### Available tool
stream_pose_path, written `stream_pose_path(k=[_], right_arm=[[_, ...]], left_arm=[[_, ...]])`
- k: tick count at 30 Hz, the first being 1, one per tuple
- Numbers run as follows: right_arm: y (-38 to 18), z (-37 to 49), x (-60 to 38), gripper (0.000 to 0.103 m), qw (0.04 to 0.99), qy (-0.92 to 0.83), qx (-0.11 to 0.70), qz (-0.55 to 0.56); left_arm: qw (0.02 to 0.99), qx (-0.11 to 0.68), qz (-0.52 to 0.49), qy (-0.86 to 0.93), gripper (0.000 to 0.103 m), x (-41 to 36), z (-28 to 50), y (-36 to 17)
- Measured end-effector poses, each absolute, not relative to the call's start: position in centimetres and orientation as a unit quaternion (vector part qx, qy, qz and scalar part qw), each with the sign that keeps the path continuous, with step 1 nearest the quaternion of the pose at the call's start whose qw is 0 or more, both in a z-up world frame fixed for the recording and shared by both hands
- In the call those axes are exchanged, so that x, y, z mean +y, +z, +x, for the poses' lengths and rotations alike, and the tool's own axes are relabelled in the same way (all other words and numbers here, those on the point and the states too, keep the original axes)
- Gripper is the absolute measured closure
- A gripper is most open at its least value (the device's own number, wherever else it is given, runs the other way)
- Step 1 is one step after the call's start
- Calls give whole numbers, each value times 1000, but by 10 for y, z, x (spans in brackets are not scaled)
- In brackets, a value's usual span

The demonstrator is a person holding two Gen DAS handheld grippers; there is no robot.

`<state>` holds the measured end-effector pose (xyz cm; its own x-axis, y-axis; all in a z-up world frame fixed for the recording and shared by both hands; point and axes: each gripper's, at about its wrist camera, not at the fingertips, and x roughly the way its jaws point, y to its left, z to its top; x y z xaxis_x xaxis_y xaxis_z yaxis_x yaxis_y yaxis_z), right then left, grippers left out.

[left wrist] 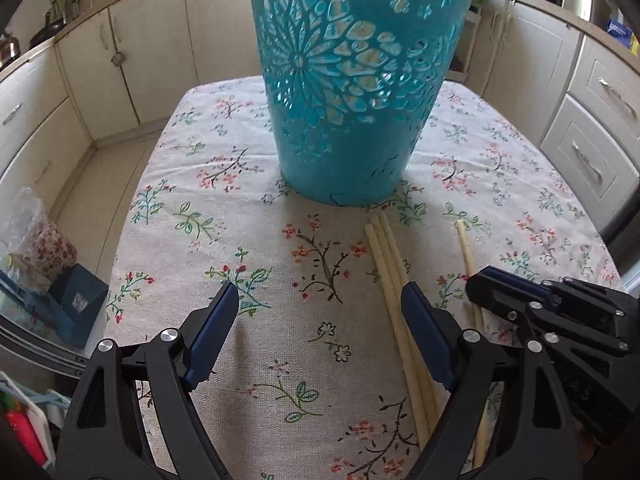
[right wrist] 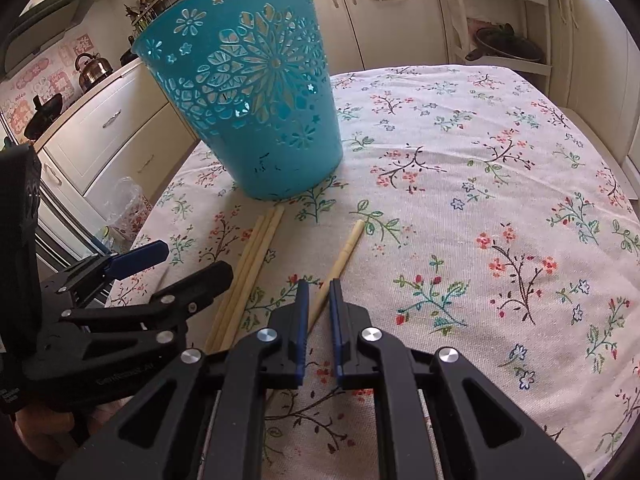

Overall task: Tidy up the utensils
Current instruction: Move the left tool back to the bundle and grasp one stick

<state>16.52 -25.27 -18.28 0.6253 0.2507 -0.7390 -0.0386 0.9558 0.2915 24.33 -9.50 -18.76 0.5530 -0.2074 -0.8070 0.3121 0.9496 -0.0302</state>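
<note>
A teal cut-out basket (left wrist: 352,100) (right wrist: 260,100) stands upright on the floral tablecloth (left wrist: 240,200) (right wrist: 480,160). In front of it lie three pale chopsticks side by side (left wrist: 384,260) (right wrist: 256,252), with a single chopstick (left wrist: 466,248) (right wrist: 346,252) apart to their right. My left gripper (left wrist: 320,300) (right wrist: 194,260) is open over bare cloth; its right finger overlaps the bundle of three. My right gripper (right wrist: 319,296) (left wrist: 478,280) is shut on the single chopstick, which still slants down to the cloth.
Cream kitchen cabinets (left wrist: 120,60) surround the table. Off the table's left edge are a plastic bag with floral cloth (left wrist: 36,240) and a dark blue box (left wrist: 80,296). A kettle (right wrist: 94,68) sits on the counter, and a shelf rack (right wrist: 500,20) stands behind.
</note>
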Motion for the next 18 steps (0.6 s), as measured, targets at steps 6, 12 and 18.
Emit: stream_pose_path(k=[6,12,18], right_arm=[[-182,164,-253,92,890,80,431,124],[-179,170,-245,86,891,71,436,102],[-176,183,-237,86,888,71,451,48]], left_arm=[[876,456,66,-143,23,-100,247,-189],[877,459,53,-130,24,-97,248,-188],[875,466,43,-123,27,-92,251,-188]])
